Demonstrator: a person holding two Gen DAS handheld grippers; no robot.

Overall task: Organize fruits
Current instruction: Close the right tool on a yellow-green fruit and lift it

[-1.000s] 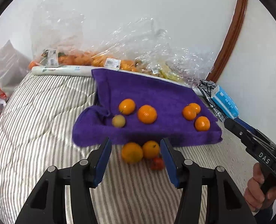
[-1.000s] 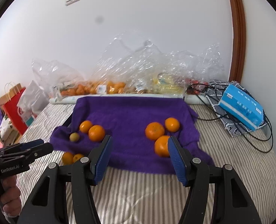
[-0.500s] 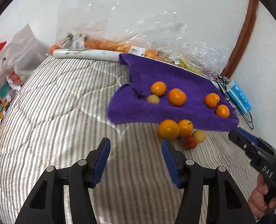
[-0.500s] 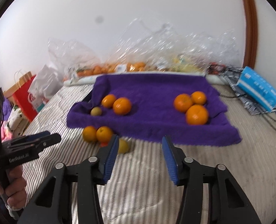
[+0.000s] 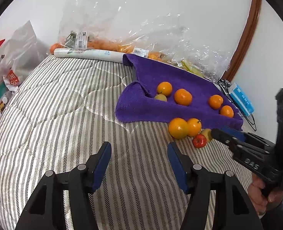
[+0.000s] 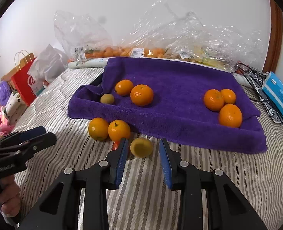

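Observation:
A small yellow fruit point(image 6: 141, 147) lies on the striped bed just in front of the purple towel point(image 6: 179, 76). My right gripper point(image 6: 143, 141) straddles it with jaws closing, and a gap still shows on each side. Two oranges point(image 6: 108, 129) and a small red fruit point(image 5: 199, 140) sit just left of it. On the towel are two oranges and a greenish fruit point(image 6: 107, 98) at the left and three oranges point(image 6: 221, 103) at the right. My left gripper point(image 5: 139, 147) hangs over bare bedding, jaws opening, nothing between them.
Clear plastic bags point(image 6: 160, 38) with more oranges line the wall behind the towel. A blue box point(image 6: 279, 95) and black cables point(image 6: 256, 72) lie at the right. Paper bags point(image 6: 24, 80) stand off the bed's left side.
My right gripper has dropped forward from the towel's edge to the yellow fruit and narrowed its jaws around it. My left gripper has drawn back left, away from the two oranges.

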